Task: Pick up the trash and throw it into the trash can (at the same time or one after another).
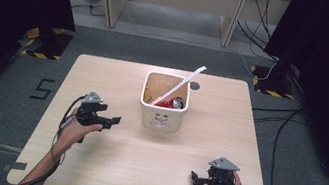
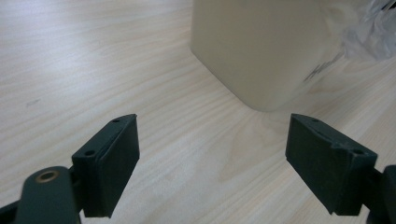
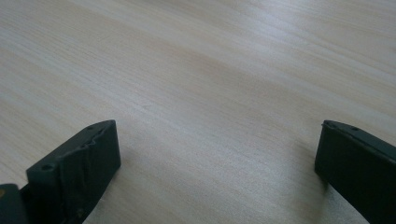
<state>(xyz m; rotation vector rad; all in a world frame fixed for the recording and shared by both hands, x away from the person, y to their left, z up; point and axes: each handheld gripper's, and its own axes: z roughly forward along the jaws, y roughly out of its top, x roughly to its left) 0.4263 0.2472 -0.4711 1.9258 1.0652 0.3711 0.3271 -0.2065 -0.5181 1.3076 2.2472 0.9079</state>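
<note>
**Both grippers empty beside the bin**

Now the left gripper (image 1: 114, 120) hovers over the table (image 1: 105, 163), jaws spread wide and holding nothing, pointed at the bin (image 1: 162, 117) near mid-table. Inside the bin lie a red can (image 1: 173, 103) and a white strip (image 1: 181, 84) leaning over the rim. Well apart, the right gripper (image 1: 194, 178) sits near the front edge, jaws likewise spread and empty.

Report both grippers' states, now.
Left gripper: open, holding nothing, facing the bin.
Right gripper: open, holding nothing, over the table.
</note>
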